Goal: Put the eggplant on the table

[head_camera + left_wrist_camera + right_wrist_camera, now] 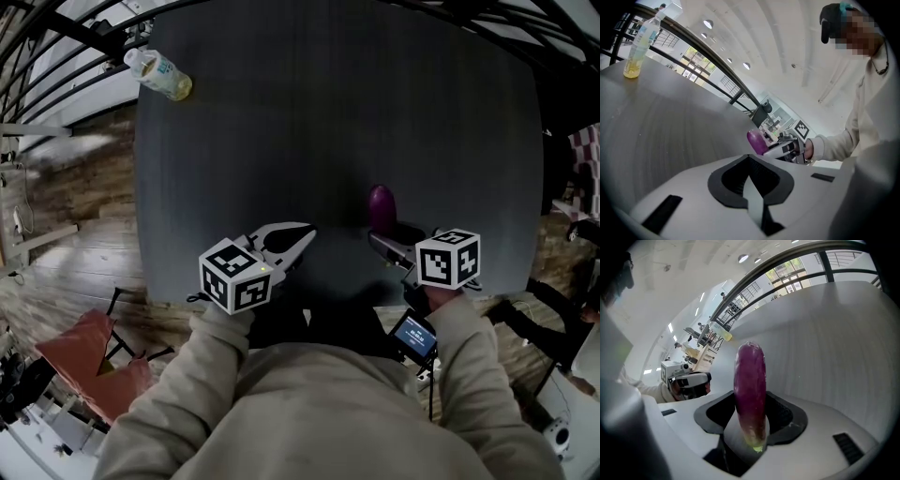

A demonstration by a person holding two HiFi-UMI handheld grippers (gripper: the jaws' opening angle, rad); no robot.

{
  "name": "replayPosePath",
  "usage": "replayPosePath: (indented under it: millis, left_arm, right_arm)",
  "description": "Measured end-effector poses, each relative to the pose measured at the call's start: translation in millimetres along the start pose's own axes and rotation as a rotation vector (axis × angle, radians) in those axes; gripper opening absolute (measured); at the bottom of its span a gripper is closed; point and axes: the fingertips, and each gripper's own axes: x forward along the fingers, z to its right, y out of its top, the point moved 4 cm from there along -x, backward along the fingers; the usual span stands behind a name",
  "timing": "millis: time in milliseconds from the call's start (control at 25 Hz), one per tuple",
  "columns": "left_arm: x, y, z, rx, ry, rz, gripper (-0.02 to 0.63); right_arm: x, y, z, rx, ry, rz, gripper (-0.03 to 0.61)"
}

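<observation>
1. Container: one clear plastic bottle stands on the dark table, near its corner at the upper left of the head view. The left gripper view shows it upright, capped, at the upper left of that frame.
2. Contents: yellowish liquid fills only the lowest part of the bottle; the rest looks empty.
3. Label: a pale band with blue-green print wraps the bottle. The print is too small to read.
4. Other markings: each gripper carries a cube faced with black-and-white square markers. A small lit screen sits below the right-hand cube at the lower right of centre; its text is unreadable.
5. Left gripper: jaws together, tips meeting in a point, nothing between them. In the head view it lies at the lower centre-left, over the near edge of the table.
6. Right gripper: jaws clamped on the eggplant. The pale green stem end sits down between the jaws; the purple body juts out past the tips.
7. Eggplant position: in the head view it appears right of centre, over the near part of the table, just above the right gripper's tips. Whether its far end touches the tabletop cannot be told.
8. The eggplant and the bottle are well apart, at opposite corners of the table area.
</observation>
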Motion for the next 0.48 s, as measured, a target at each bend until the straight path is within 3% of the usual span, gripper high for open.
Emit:
replayPosePath:
  millis: [480]
  left_arm:
    - [-8, -21, -8, -0.027, 0.015, -0.010, 0.002]
  right_arm:
    - [22, -19, 12, 0.010, -0.029, -0.051, 0.207]
